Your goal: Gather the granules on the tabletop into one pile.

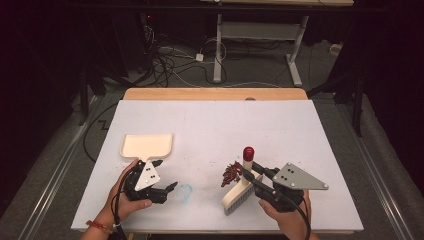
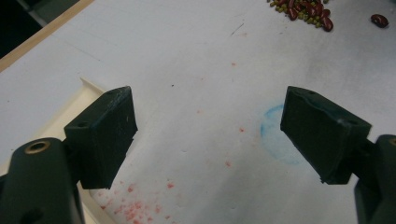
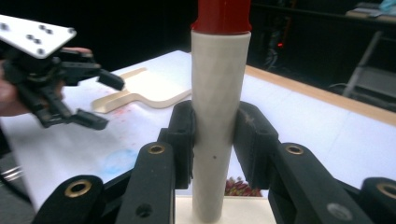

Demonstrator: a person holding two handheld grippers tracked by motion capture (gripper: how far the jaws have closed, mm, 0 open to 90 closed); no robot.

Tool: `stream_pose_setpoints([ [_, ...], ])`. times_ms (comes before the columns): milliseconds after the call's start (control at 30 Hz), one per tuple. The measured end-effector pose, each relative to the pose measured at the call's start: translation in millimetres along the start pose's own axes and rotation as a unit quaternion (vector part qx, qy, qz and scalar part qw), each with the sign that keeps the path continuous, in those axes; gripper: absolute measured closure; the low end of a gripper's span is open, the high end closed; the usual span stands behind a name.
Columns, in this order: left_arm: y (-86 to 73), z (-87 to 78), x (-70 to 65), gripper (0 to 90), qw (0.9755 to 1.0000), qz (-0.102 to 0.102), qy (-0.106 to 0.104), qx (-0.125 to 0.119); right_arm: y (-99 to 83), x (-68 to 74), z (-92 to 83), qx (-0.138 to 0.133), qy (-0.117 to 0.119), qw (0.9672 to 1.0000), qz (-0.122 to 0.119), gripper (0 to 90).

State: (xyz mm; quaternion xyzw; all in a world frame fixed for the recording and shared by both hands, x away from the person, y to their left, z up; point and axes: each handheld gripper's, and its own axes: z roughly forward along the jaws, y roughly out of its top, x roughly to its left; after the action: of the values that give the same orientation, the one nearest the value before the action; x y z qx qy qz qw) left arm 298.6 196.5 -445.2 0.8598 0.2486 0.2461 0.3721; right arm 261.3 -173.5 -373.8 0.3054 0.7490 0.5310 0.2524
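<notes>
Right gripper (image 3: 215, 140) clamped around brush handle (image 3: 219, 93); left gripper (image 2: 210, 135) wide apart.

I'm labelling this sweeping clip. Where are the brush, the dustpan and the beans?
brush (image 1: 239, 196): high view, white head.
dustpan (image 1: 148, 144): high view, middle of the tray.
beans (image 1: 231, 173): high view, centre of the pile.

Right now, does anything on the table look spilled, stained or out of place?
Yes. A small pile of red and green beans lies loose on the white table beside the brush held by the right gripper. A faint blue ring and reddish specks stain the surface near the dustpan.
</notes>
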Motion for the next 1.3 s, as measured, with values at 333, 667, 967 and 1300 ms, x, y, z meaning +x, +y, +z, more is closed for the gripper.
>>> stream_pose_setpoints([
  [333,-1.4,-2.3,0.3,17.5,1.0,-0.002,0.002,-0.001,8.9,-25.1,24.2,-0.007,-0.032,0.9993,-0.019,69.6],
  [667,-1.8,-2.6,-0.3,17.5,1.0,-0.002,0.003,0.001,16.0,-75.9,1.1,-0.027,0.043,0.9985,-0.022,69.6],
  [967,-2.2,-4.0,2.4,17.5,0.9999,-0.006,0.007,-0.002,14.0,-54.5,-8.5,-0.009,0.075,0.9971,-0.013,69.6],
  [1300,-2.9,-7.0,5.2,17.5,0.9998,-0.011,0.014,-0.007,48.6,26.5,16.5,-0.06,0.161,0.9841,-0.043,69.6],
])
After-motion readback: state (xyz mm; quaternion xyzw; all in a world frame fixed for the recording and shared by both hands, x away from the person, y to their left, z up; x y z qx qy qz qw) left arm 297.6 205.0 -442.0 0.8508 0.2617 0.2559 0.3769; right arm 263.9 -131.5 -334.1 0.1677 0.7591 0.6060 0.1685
